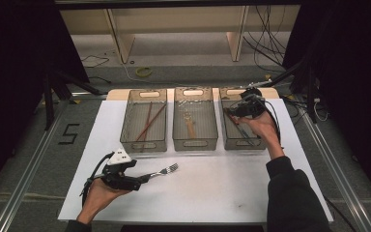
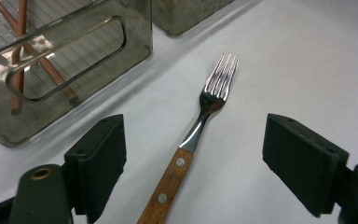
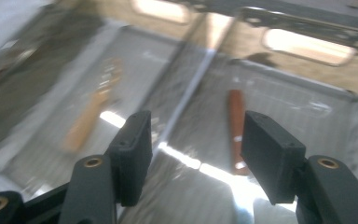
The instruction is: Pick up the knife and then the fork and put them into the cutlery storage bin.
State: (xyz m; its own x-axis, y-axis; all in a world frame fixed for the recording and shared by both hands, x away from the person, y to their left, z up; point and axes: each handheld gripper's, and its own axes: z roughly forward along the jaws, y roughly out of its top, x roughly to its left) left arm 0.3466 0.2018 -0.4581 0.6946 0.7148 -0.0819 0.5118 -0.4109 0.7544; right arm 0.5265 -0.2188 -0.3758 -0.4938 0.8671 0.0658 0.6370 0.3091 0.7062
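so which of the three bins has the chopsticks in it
The left bin, nearest the left gripper: reddish chopsticks lie crossed inside. The middle bin holds a wooden-handled utensil instead.

I see a see-through grey bin (image 1: 143,145) on the left, at the far side of the white table top (image 1: 212,188). Two reddish-brown chopsticks (image 1: 149,121) lie crossed inside it. Just beside it, in the middle of the row, stands a second bin (image 1: 195,143). It has one piece of cutlery with a light wooden handle (image 1: 190,126) lying flat in it. On the grey floor to the left I see a black number 5 (image 1: 69,134). Past the table there is a yellow ring (image 1: 144,72) on the floor, some black cables (image 1: 265,43), and pale wooden legs (image 1: 121,38).
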